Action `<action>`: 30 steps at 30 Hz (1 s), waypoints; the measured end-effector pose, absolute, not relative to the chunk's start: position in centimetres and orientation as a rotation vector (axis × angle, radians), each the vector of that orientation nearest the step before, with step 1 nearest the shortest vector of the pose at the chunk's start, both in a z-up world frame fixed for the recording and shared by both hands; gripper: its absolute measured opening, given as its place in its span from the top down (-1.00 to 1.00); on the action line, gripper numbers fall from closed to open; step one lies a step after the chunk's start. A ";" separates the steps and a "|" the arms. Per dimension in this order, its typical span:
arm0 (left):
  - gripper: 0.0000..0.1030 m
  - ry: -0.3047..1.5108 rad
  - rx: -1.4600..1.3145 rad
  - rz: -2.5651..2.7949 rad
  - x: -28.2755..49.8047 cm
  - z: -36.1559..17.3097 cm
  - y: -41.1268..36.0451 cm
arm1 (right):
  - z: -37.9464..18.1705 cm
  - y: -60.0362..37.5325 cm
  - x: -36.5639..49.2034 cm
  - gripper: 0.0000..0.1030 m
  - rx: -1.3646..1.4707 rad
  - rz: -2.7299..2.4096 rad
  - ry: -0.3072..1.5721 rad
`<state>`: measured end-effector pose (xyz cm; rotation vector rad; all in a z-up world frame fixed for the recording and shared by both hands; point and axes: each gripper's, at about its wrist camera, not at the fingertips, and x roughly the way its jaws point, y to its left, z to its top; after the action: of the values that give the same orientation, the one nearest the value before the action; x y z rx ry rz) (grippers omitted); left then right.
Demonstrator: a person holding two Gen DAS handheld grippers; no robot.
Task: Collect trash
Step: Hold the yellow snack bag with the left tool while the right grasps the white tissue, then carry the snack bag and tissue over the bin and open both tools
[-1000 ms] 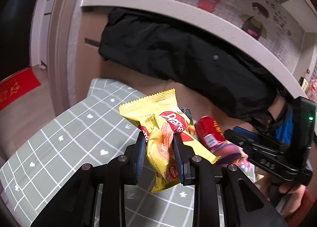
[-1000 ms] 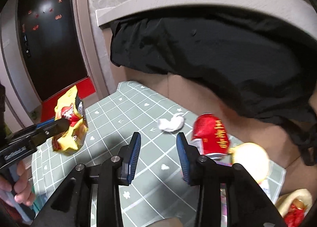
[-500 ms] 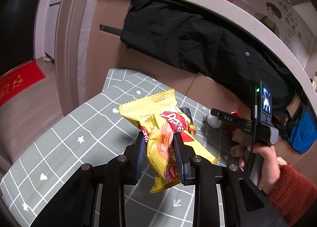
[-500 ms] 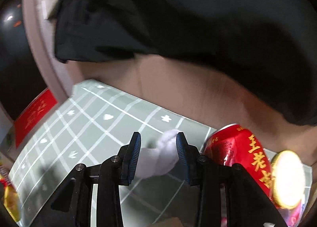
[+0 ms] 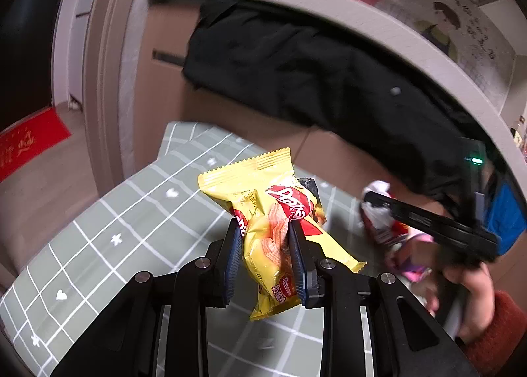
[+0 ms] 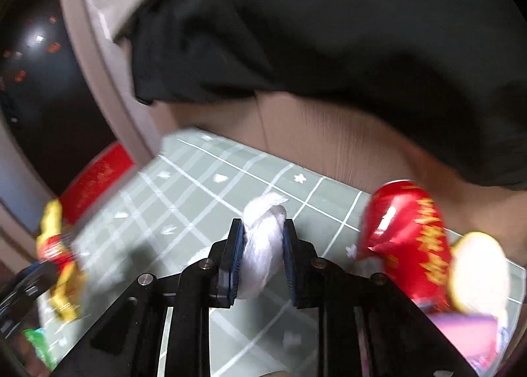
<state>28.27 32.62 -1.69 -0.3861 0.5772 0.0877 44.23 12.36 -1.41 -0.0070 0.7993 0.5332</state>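
My left gripper [image 5: 265, 256] is shut on a yellow chip bag [image 5: 273, 212] and holds it above the green checked tablecloth [image 5: 131, 228]. My right gripper [image 6: 263, 255] is shut on a crumpled white tissue [image 6: 263, 235] just above the cloth. In the left wrist view the right gripper [image 5: 369, 199] is at the right, with the white tissue [image 5: 378, 209] at its tip. In the right wrist view the chip bag [image 6: 57, 252] shows blurred at the far left. A red can [image 6: 408, 238] lies to the right of the tissue.
A black jacket [image 5: 329, 80] hangs over a cardboard box [image 5: 164, 97] behind the table. A round pale bun [image 6: 477, 271] and pink packaging [image 6: 467, 334] lie at the right by the can. A red mat [image 5: 29, 143] lies on the floor at the left.
My right gripper moved forward to the tissue and shut on it. My left gripper kept hold of the chip bag and shifted a little.
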 end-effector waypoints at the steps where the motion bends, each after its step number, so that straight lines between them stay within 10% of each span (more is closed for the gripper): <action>1: 0.44 0.564 -0.376 0.083 28.2 -0.9 31.7 | -0.4 11.7 43.2 0.59 0.001 0.544 0.784; 13: 0.44 0.450 -0.188 0.004 27.2 5.9 17.8 | 10.1 -1.8 32.1 0.59 0.007 0.530 0.541; 30: 0.44 0.376 -0.007 -0.146 27.6 8.2 0.1 | 9.8 -19.3 26.9 0.58 0.021 0.343 0.434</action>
<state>27.64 0.15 8.22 -0.0070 0.3765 -0.1460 26.85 -19.31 9.84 0.0207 0.4338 0.3426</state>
